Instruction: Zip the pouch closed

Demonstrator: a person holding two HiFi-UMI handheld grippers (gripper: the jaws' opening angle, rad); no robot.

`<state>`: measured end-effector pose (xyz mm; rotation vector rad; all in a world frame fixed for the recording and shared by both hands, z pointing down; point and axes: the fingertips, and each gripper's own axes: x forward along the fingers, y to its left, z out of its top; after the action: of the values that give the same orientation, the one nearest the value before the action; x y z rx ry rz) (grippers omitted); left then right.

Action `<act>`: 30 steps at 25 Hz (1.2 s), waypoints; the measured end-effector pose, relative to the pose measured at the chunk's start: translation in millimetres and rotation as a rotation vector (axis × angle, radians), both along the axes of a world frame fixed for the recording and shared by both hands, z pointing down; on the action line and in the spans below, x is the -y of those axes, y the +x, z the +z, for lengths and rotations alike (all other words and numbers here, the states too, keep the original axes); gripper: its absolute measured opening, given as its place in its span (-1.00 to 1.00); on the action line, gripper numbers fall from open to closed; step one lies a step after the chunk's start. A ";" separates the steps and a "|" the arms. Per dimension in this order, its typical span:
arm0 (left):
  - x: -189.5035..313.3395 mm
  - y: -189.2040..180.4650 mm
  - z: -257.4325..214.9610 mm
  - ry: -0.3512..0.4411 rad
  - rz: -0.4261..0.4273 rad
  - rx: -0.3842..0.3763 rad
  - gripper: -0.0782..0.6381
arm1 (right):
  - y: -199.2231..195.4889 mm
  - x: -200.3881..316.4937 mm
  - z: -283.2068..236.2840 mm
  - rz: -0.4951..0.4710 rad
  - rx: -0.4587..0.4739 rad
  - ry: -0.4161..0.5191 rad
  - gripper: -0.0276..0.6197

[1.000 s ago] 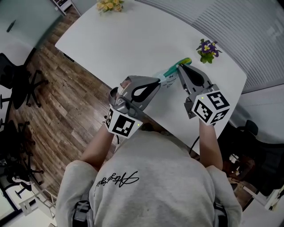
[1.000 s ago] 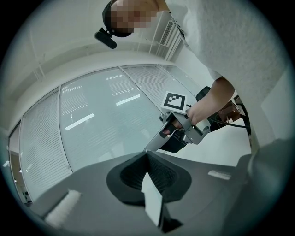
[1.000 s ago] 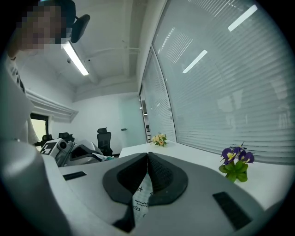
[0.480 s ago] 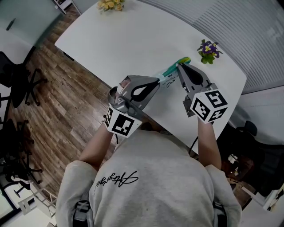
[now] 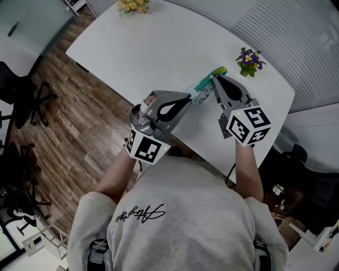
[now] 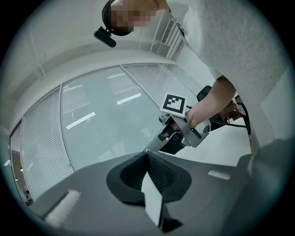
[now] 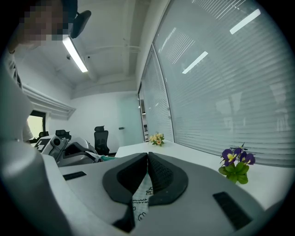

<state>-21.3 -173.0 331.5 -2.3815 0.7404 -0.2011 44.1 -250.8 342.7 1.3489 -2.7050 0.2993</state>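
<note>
a person stands at the near long edge of a white table [image 5: 159, 47], a gripper in each hand. the pouch [image 5: 203, 86], white with a green end, is held stretched between them over the table's right half, just inside that near edge. the left gripper [image 5: 188, 96] has its jaws pressed together on the pouch's white end. the right gripper [image 5: 213, 79] pinches it near the green end, and printed fabric shows between its pads [image 7: 161, 173]. a pot of purple flowers [image 5: 248, 61] stands near the right gripper, by the table's far right edge. yellow flowers [image 5: 132, 6] sit at the far left corner, well apart. open white tabletop stretches from the pouch toward them. wood floor [image 5: 69, 127] and office chairs [image 5: 21, 98] lie left of the table, and window blinds [image 5: 296, 37] run behind it.
</note>
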 end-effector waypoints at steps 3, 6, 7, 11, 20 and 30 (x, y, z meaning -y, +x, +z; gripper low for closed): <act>-0.6 -0.7 -0.6 0.002 -0.001 0.001 -0.78 | -0.3 -0.5 -1.2 -0.004 0.001 0.002 -0.89; -1.1 -2.3 0.4 -0.002 -0.003 0.001 -0.78 | 0.4 -1.9 -2.2 -0.014 0.011 0.001 -0.89; -1.2 -2.6 0.7 -0.002 -0.004 0.001 -0.78 | 0.5 -2.2 -2.3 -0.018 0.013 0.000 -0.89; -2.6 -3.8 0.6 0.004 -0.006 0.009 -0.78 | 0.6 -3.1 -3.8 -0.032 0.055 -0.019 -0.89; -3.2 -6.5 -3.7 0.007 -0.009 -0.003 -0.78 | 21.5 3.6 -8.0 0.023 0.045 -0.009 -0.89; -8.3 -9.2 -6.8 0.018 -0.008 -0.007 -0.78 | 27.2 6.4 -5.6 0.073 0.000 0.013 -0.89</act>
<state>-30.5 -164.7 324.6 -2.3638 0.7517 -0.1884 71.3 -257.2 337.0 1.4539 -2.6657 0.2888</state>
